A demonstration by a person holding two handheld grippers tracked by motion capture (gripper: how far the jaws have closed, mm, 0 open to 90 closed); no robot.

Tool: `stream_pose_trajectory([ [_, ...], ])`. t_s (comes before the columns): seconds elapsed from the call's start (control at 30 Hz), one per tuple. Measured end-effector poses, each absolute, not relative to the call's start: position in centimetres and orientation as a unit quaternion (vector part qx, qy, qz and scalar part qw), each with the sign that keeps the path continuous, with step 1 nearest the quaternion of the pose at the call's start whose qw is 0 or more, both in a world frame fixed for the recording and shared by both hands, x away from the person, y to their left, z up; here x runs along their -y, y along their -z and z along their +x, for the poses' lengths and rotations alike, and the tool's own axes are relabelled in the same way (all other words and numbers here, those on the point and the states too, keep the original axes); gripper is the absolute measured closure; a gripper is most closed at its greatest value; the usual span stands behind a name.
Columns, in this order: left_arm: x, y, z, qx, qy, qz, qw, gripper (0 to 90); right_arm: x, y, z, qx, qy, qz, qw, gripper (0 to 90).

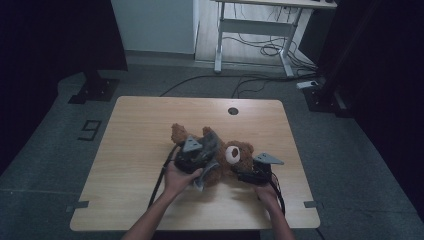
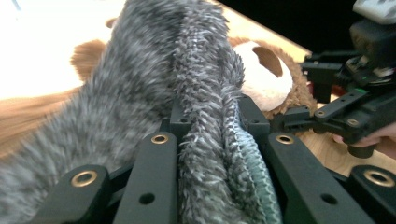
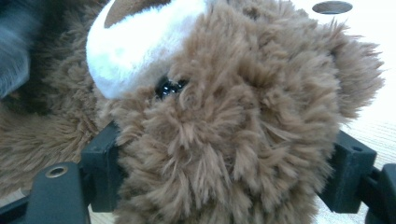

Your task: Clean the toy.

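Scene: light wooden rectangular surface (image 1: 130, 150) on a grey floor, with a round cable hole (image 1: 233, 111) near its far edge.

Toy: brown plush teddy bear (image 1: 240, 156) with a white muzzle, lying flat at the middle of the surface, slightly toward the near edge; head to the right, body and a brown limb stretching left and far.

Garment: grey fuzzy knitted cloth (image 1: 209, 150) draped over the bear's body, left of the head; pale teal lining visible at its edge in the left gripper view.

Left gripper (image 1: 192, 159): just left of the bear's head, over the body, held from the near side by a hand.

Left fingers (image 2: 159, 154): narrowly set, pinching a bunched fold of the grey cloth (image 2: 201, 116) squeezed between them.

Right gripper (image 1: 255, 172): at the right, near side of the bear's head, hand behind it at the near edge.

Right fingers (image 3: 100, 158): spread wide to either side of the bear's head (image 3: 224, 140); fur brushing both; firm pressing cannot be told from the fur alone.

Head in the right gripper view: white muzzle at upper left, one black bead eye (image 3: 169, 86) at centre.

Background: white-legged desk (image 1: 250, 25) and loose cables on the floor beyond the far edge.
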State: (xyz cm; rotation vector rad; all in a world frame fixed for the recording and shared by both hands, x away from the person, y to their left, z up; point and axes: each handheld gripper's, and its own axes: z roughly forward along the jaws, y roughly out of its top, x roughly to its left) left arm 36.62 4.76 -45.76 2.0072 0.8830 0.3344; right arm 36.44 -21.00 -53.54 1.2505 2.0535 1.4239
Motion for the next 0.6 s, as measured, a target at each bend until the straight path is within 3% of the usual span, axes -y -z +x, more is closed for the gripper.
stream_pose_trajectory([
  [0.17,-3.4,47.1,37.3,-0.357,-0.147,0.815,0.432,72.8,21.2,53.7,36.5,-0.72,-0.503,0.446,0.171,19.7],
  [0.6,-9.8,47.2,35.9,-0.387,-0.182,0.795,0.431,73.9,21.1,53.8,36.4,-0.718,-0.502,0.453,0.165,19.0],
])
